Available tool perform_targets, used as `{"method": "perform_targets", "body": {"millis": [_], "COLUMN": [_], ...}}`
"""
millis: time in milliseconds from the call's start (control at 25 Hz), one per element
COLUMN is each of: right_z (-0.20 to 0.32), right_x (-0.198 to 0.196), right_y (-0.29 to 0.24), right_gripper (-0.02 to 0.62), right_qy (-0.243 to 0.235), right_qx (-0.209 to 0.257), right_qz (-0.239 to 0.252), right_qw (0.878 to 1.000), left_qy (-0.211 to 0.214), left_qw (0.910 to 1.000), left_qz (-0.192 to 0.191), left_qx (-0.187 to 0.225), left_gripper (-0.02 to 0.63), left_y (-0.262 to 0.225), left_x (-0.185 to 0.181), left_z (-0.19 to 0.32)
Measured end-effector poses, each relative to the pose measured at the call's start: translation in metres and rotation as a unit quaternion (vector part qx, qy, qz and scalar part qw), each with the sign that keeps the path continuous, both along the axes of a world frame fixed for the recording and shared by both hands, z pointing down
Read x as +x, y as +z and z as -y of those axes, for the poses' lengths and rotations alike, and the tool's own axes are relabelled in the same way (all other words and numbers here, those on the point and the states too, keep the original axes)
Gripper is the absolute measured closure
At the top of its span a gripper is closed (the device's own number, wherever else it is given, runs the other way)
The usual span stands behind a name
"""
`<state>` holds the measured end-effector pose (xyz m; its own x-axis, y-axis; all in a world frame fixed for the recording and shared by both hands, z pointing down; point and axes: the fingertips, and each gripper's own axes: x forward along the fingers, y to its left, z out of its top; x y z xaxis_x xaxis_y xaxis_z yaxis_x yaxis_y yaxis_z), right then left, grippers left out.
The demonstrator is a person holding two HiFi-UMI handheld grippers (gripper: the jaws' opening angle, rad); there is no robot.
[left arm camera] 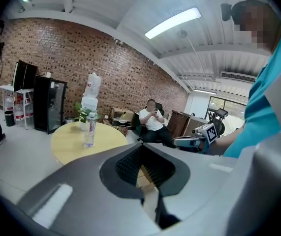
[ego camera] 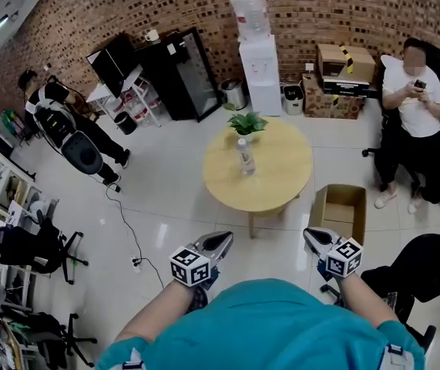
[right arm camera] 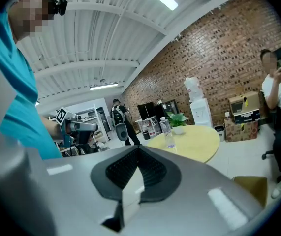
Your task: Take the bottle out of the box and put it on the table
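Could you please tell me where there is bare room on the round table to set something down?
The table is bare across its right half, from the bottle to the edge by the box. The near edge in front of the bottle is free too. Only the far side is crowded, where the plant stands just behind the bottle.

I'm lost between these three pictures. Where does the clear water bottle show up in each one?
Head view: bottle upright near the picture's middle, on the round table.
Left gripper view: bottle left of centre, on the table.
Right gripper view: bottle just right of centre, on the table.
Shared landmark: the potted plant close behind the bottle.
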<state>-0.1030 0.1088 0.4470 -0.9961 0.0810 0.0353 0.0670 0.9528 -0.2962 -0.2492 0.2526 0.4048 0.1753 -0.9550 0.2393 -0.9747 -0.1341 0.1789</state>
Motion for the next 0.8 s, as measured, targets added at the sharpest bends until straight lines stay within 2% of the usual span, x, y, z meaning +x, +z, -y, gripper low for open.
{"method": "perform_targets", "body": {"millis": [120,280,520,680,800], "right_z": [-0.049,-0.147,-0.291,-0.348,-0.370], "right_x": [-0.023,-0.059,-0.121,-0.160,-0.159], "right_y": [0.001,-0.009,-0.004,-0.010,-0.024], "right_gripper": [0.594,0.594,0.594,0.593,0.592], "right_qy": [-0.005,0.000,0.043,0.050,0.053], "right_qx": [0.021,0.047,0.020,0.031,0.046], "right_qz": [-0.007,-0.018,-0.036,-0.055,-0.052], "right_qw": [1.000,0.999,0.998,0.997,0.996], "left_qy": [-0.004,0.002,0.026,0.022,0.026], "left_qw": [0.9999,0.9992,0.9980,0.9971,0.9960], "left_qz": [-0.003,-0.005,-0.004,-0.034,-0.047], "left_qx": [0.012,0.040,0.059,0.064,0.072], "left_gripper": [0.603,0.603,0.603,0.603,0.603], "left_y": [0.006,0.005,0.013,0.017,0.013], "left_x": [-0.022,-0.063,-0.142,-0.191,-0.187], "left_z": [-0.052,-0.151,-0.305,-0.357,-0.376]}}
